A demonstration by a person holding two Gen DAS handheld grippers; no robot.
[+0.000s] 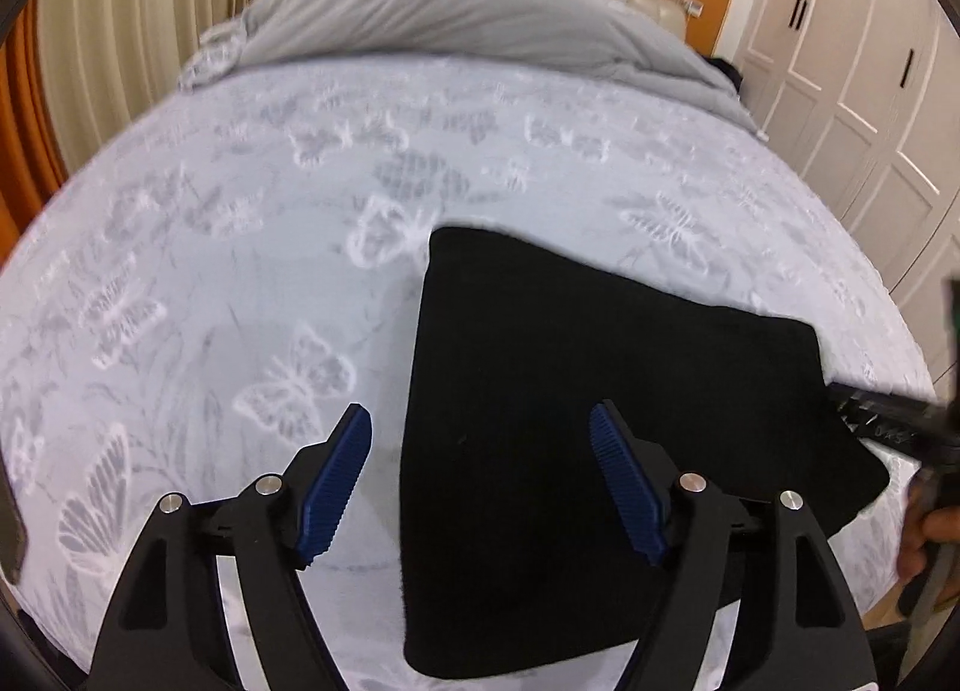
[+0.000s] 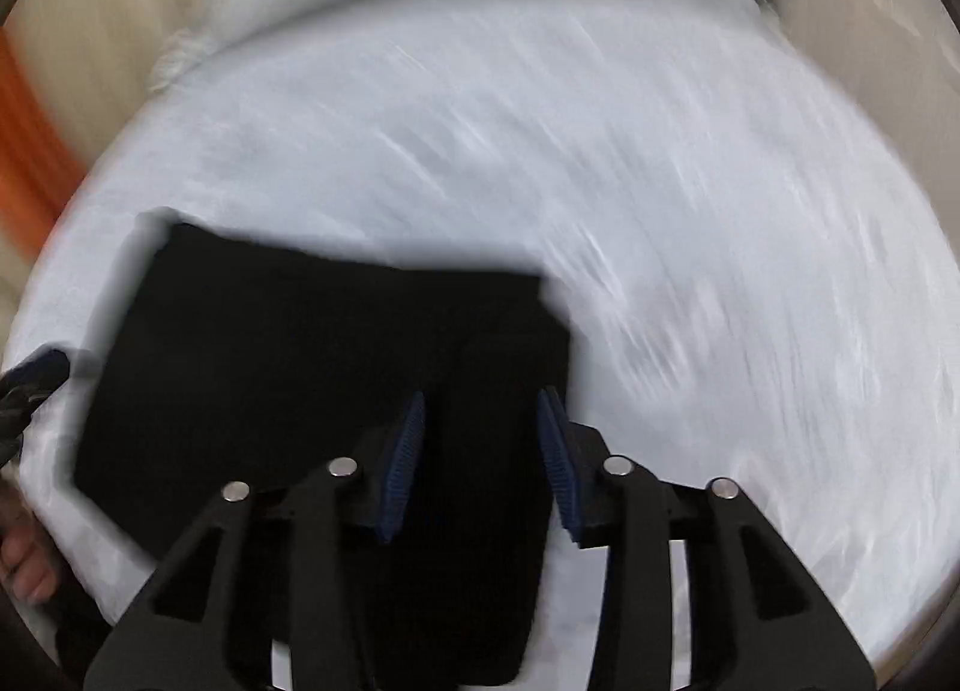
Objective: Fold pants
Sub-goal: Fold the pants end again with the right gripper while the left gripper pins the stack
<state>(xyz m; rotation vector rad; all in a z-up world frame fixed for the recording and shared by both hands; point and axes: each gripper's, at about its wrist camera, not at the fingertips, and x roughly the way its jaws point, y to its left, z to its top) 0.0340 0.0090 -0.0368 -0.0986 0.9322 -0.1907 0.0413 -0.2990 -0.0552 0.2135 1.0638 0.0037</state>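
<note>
Lying folded into a compact black slab, the pants point(image 1: 570, 421) rest flat on the bed point(image 1: 240, 271), on its white butterfly-patterned cover, toward the near edge. The left gripper point(image 1: 480, 421) hangs above them with its blue pads spread wide; nothing is pinched, and the pants' left edge runs between the two fingers below. The right gripper point(image 2: 483, 409) is over the right part of the pants point(image 2: 300, 361), its jaws partly apart and holding nothing that can be seen, though this view is badly blurred. A grey duvet point(image 1: 450, 7) is bunched at the far end of the bed, with white wardrobe doors point(image 1: 852, 61) to the right.
</note>
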